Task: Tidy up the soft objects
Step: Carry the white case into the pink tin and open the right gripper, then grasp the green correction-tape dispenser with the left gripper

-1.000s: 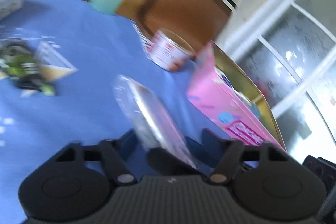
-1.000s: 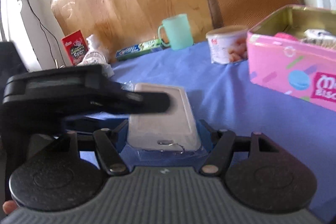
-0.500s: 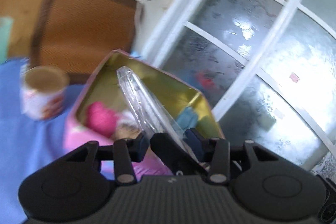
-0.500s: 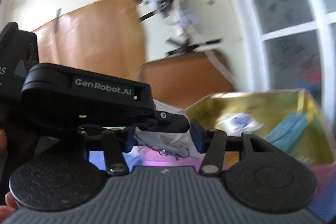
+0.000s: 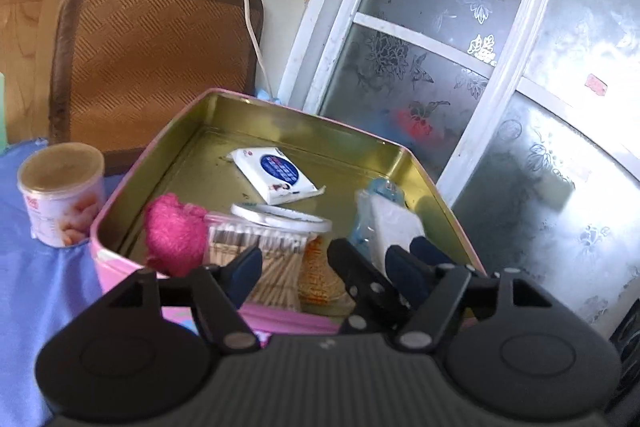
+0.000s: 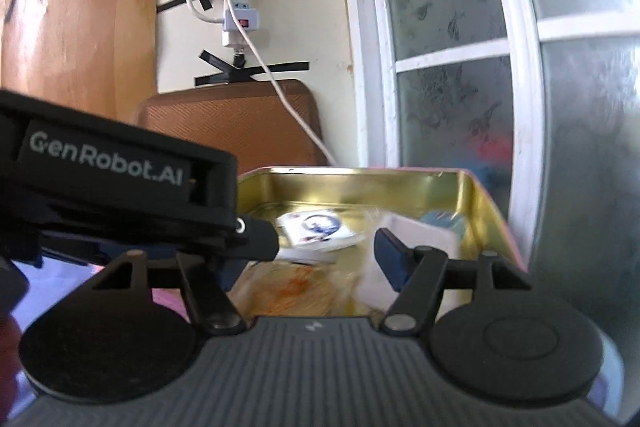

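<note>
Left wrist view: left tool [image 5: 326,265] spread open above pink tin [image 5: 168,151]; clear-wrapped white pack [image 5: 390,223] lies inside at right, beside cotton swabs [image 5: 260,247]. Right tool [image 6: 324,251] spread open, empty

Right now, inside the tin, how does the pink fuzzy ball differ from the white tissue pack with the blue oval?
The pink fuzzy ball is rounded, plain and fluffy; the tissue pack is flat, rectangular and printed. The ball sits at the tin's near left corner, the pack farther back on the bare floor. Both lie loose inside.

Both grippers are matte black with ribbed grey housings, round discs, silver pivot screws and dark-blue-padded jaws.
</note>
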Demonstrator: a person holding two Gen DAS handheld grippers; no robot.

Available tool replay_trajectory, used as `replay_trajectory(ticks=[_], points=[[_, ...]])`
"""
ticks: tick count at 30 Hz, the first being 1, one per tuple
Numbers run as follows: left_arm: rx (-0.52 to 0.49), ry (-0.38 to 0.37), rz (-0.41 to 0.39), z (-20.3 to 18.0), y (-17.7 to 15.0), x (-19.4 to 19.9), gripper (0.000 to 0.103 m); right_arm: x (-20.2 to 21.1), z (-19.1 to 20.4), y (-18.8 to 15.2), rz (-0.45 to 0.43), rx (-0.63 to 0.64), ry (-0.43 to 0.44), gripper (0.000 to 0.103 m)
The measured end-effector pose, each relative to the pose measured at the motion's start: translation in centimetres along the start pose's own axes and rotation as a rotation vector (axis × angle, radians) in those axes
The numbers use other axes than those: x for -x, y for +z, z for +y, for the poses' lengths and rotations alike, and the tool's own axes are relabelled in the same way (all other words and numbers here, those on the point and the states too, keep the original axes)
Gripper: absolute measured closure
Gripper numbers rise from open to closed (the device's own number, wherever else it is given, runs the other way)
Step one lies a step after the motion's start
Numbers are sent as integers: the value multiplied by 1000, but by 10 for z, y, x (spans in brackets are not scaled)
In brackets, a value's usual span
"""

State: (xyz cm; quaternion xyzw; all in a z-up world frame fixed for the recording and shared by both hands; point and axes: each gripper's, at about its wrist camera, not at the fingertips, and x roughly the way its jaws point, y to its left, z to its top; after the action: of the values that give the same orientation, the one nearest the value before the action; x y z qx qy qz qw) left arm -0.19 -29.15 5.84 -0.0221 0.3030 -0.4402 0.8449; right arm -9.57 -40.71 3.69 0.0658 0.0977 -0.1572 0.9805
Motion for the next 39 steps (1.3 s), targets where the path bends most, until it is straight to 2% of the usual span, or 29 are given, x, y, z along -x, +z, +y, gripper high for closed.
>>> replay_trajectory(ticks=[3, 8, 11, 14, 18, 22, 25, 28, 31, 32, 33, 35, 36, 37, 39], points=[[-11, 20, -31, 5, -2, 14, 34, 5, 12, 3, -6, 7, 24, 33], [41, 51, -100, 35, -9, 54, 34, 13, 31, 2, 3, 28, 72, 33], [89, 101, -140, 65, -19, 84, 34, 17, 47, 1, 9, 43, 125, 33], [146, 183, -174, 99, -36, 118, 34, 22, 73, 0, 8, 85, 197, 33], [246, 319, -215, 150, -63, 168, 34, 20, 113, -2, 65, 136, 360, 33], [406, 458, -242, 205, -87, 214, 34, 4, 162, -4, 248, 164, 647, 33], [539, 520, -250, 240, -100, 236, 35, -4, 210, -12, 321, 252, 760, 33], [627, 495, -245, 261, -107, 246, 36, -11, 257, -21, 355, 352, 815, 34], [640, 451, -230, 268, -107, 244, 36, -21, 286, -34, 392, 426, 799, 35], [643, 436, -225, 268, -106, 241, 35, -27, 292, -37, 420, 437, 798, 44], [647, 422, -217, 270, -105, 237, 35, -31, 295, -41, 461, 433, 814, 58], [654, 401, -187, 270, -106, 228, 36, -30, 292, -41, 466, 405, 840, 65], [637, 408, -196, 268, -106, 224, 37, -28, 289, -41, 478, 382, 849, 67], [618, 413, -191, 264, -107, 222, 39, -28, 284, -40, 492, 346, 858, 67], [605, 391, -173, 261, -105, 212, 64, -25, 272, -41, 505, 277, 863, 67]])
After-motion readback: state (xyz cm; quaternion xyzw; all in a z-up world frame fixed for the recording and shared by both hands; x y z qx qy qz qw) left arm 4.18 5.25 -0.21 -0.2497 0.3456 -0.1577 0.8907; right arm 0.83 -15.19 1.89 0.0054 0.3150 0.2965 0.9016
